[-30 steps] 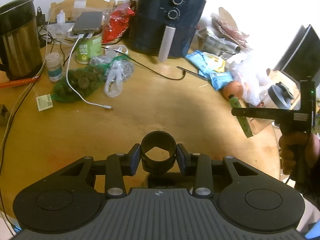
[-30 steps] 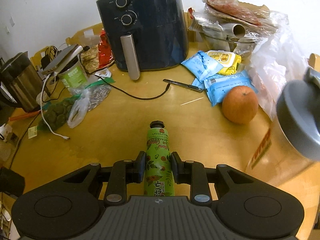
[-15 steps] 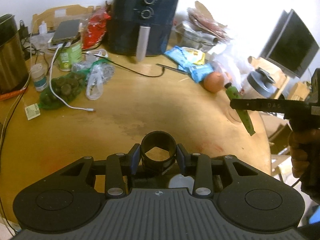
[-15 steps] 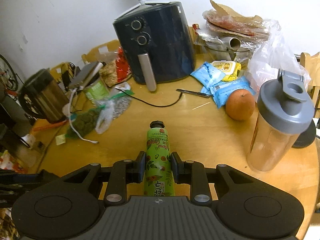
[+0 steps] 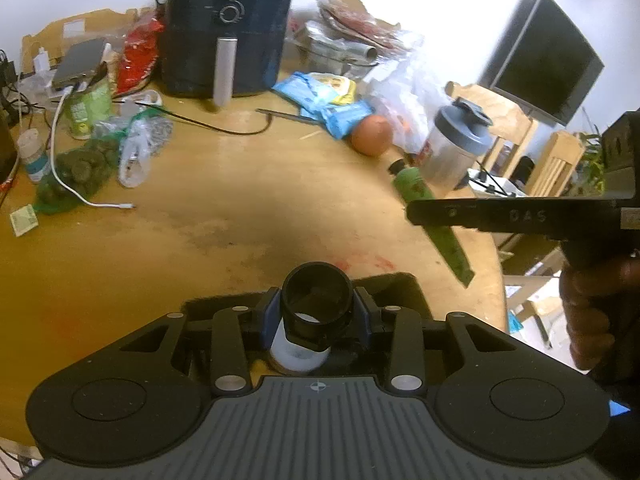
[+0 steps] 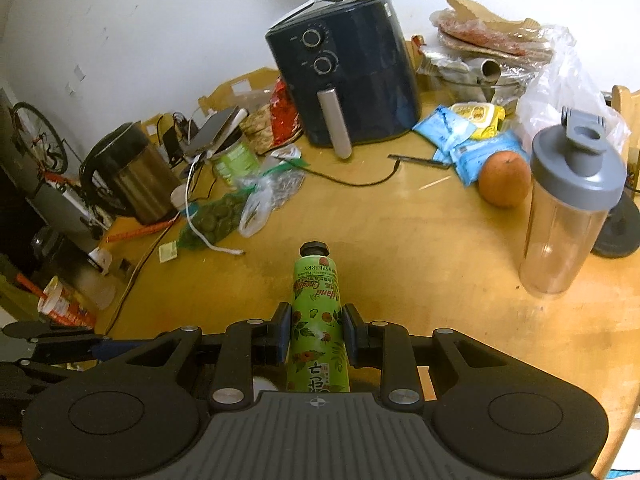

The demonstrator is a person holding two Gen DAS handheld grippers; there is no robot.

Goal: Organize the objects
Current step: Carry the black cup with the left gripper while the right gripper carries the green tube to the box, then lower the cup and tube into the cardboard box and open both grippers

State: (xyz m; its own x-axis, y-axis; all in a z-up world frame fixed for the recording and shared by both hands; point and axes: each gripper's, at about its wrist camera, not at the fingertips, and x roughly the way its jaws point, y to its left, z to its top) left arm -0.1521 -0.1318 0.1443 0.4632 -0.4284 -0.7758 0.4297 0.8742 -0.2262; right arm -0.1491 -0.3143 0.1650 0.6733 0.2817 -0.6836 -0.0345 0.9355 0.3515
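1. Right tool [image 6: 313, 334] — closed on the green hand-cream tube [image 6: 316, 320], pads across its mid-body, black cap pointing away from you. Judged light, soft-walled and a little slick; your grip below the shoulder suits it, and harder pressure would likely dent it.
2. Left tool [image 5: 318, 314] — closed on a black ring-shaped cap [image 5: 318, 300], one pad on each side of its wall; a white cylinder shows just beneath it. The cap looks rigid and light; whether the two are joined, you cannot tell.
3. Table [image 6: 400, 240] — bare wood directly ahead of both tools, the likeliest set-down area.
4. Right of the right tool: clear shaker bottle [image 6: 568, 212], upright and probably easy to tip, with an orange [image 6: 505, 178] just beside it.
5. Far ahead: air fryer [image 6: 344, 72], its cord trailing across the table.
6. Ahead-left: kettle [image 6: 132, 172], bagged produce and a white cable — clutter to steer around.
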